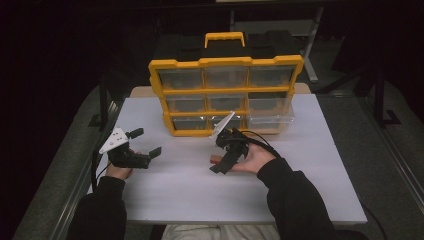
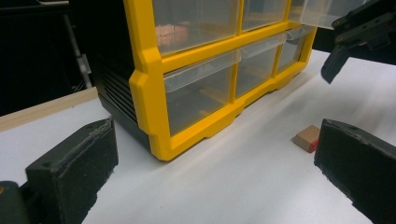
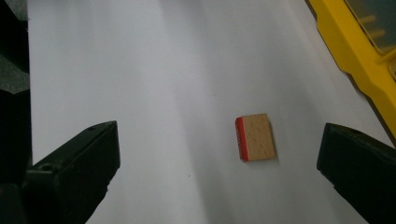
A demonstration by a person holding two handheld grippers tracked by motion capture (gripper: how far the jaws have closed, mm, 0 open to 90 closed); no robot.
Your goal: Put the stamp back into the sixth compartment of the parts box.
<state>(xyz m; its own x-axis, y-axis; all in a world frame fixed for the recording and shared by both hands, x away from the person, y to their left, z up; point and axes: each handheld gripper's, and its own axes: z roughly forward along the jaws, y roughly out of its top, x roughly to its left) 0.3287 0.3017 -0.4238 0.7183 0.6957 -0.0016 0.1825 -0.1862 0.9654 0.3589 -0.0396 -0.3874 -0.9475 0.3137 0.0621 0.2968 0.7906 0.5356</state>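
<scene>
A white tabletop (image 1: 175, 195) stands in a dark room, carrying a yellow-framed plastic organiser with clear drawers (image 1: 226, 95) and a yellow carry handle at its far side. In front of the organiser, out on the bare surface, lies a small flat wooden block with a red edge (image 3: 255, 137), just beside the person's right hand. The right gripper (image 1: 225, 155) hangs over the block, its jaws spread wide with the block between them and nearer one of them, touching neither. The left gripper (image 1: 144, 146) rests well apart at the tabletop's left, its jaws likewise spread and empty, facing the organiser's lower corner.
</scene>
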